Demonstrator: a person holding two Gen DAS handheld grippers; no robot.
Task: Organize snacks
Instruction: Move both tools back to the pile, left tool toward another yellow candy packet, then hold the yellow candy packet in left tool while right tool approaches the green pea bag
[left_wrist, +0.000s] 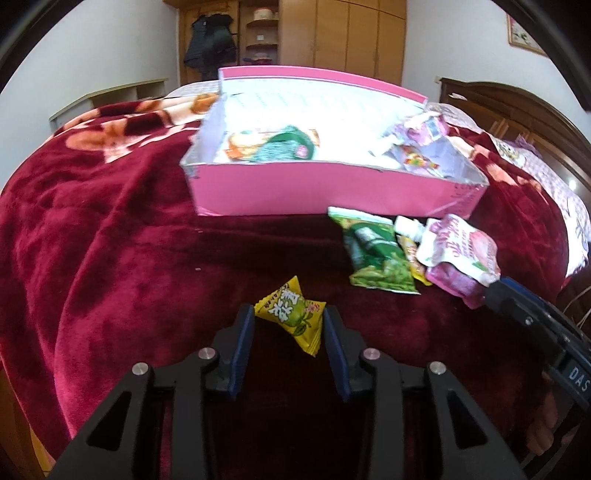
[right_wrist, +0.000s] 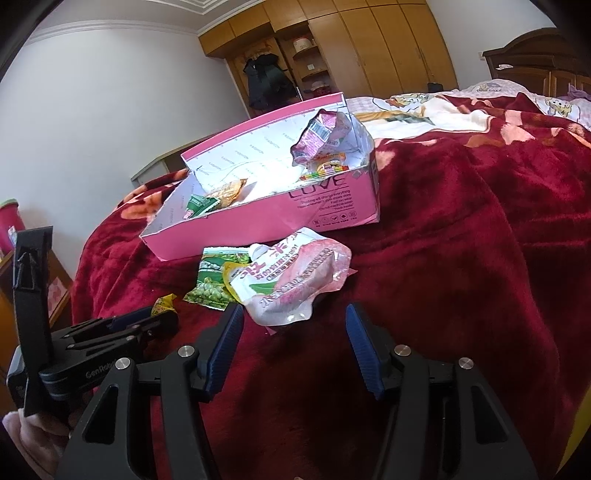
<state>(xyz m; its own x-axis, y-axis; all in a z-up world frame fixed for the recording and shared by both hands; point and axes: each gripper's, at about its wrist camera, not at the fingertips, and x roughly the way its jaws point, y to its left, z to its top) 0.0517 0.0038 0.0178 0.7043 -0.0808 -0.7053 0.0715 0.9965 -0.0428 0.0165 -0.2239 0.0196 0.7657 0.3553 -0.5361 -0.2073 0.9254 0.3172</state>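
Two risks stand out. Left gripper (left_wrist: 289, 325) fingers pinch only the yellow packet (left_wrist: 291, 314) by its crinkly sides on the bed (left_wrist: 110, 258); it may slip short of the pink box (left_wrist: 314, 192). Right gripper (right_wrist: 295, 339) gapes empty near the pink pouch (right_wrist: 295, 277).

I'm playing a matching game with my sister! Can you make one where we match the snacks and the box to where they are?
Things:
1. yellow candy packet
2. green pea packet
3. white-and-pink pouch
4. pink box

Places:
A. farther back on the red blanket, snacks inside it
B. between the left gripper's fingers
C. just ahead of the open right gripper
D. on the blanket, partly under the pouch

Pairs: 1-B, 2-D, 3-C, 4-A
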